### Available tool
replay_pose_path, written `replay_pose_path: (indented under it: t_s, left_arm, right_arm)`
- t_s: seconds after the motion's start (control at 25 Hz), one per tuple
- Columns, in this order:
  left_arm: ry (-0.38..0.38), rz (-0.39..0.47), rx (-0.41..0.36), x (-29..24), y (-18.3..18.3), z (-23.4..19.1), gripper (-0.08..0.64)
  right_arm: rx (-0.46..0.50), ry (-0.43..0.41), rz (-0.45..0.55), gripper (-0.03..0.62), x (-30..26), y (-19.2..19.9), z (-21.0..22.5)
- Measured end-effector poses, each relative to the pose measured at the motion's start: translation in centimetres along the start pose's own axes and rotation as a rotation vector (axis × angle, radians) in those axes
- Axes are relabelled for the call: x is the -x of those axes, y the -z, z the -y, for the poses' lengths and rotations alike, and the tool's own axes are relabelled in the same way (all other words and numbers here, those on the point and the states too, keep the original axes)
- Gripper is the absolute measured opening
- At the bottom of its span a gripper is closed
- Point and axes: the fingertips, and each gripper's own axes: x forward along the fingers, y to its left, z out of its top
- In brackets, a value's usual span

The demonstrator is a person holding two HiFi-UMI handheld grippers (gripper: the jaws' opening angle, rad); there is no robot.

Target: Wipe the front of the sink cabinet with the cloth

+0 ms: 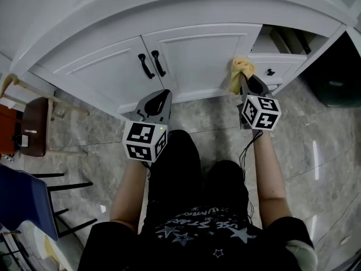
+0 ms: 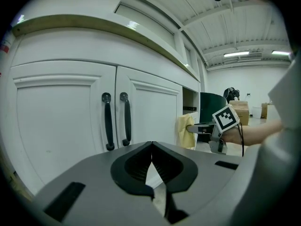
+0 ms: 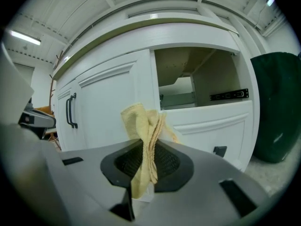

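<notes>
The white sink cabinet (image 1: 186, 55) has two doors with black handles (image 1: 151, 64) and a drawer front (image 1: 276, 66) at the right below an open slot. My right gripper (image 1: 243, 84) is shut on a yellow cloth (image 1: 241, 72), whose bunched end lies against the right door's right edge, next to the drawer. In the right gripper view the cloth (image 3: 146, 140) stands up from the closed jaws before the cabinet (image 3: 113, 98). My left gripper (image 1: 161, 99) is shut and empty, low before the doors' base. The left gripper view shows both handles (image 2: 115, 121) and the cloth (image 2: 186, 131).
A dark green bin (image 1: 338, 72) stands to the right of the cabinet. A wooden stool (image 1: 31, 123) and a blue chair (image 1: 25, 202) are at the left. The floor is grey marble tile (image 1: 316, 151). The person's legs (image 1: 197, 179) fill the lower middle.
</notes>
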Motion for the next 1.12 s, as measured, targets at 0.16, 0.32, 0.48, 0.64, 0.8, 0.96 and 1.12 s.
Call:
replay_pose_path:
  t_s: [0.16, 0.32, 0.48, 0.64, 0.8, 0.96, 1.12]
  left_arm:
    - [-0.003, -0.007, 0.003, 0.1, 0.5, -0.2, 0.017]
    - [-0.021, -0.021, 0.013, 0.6, 1.4, -1.2, 0.017]
    - [-0.047, -0.021, 0.026, 1.5, 2.1, -2.8, 0.017]
    - [-0.084, -0.028, 0.047, 2.8, 3.0, -4.8, 0.017]
    - [-0.108, -0.033, 0.066, 4.0, 4.0, -6.3, 0.017]
    - [-0.135, -0.055, 0.047, 5.0, 5.3, -7.7, 0.017]
    - [-0.14, -0.072, 0.048, 5.7, 6.1, -8.2, 0.017]
  right_arm:
    - [0.019, 0.011, -0.004, 0.061, 0.4, 0.3, 0.1]
    - [0.033, -0.053, -0.021, 0.062, 0.4, 1.6, -3.2]
    - [0.068, -0.154, -0.048, 0.061, -0.3, 3.2, -8.2]
    - [0.106, -0.277, -0.08, 0.061, -1.4, 5.5, -14.2]
    - [0.143, -0.362, -0.12, 0.062, -2.6, 8.3, -19.3]
    - [0.176, -0.416, -0.141, 0.062, -4.0, 10.0, -22.9]
    - [0.19, -0.424, -0.15, 0.062, -5.1, 10.4, -24.0]
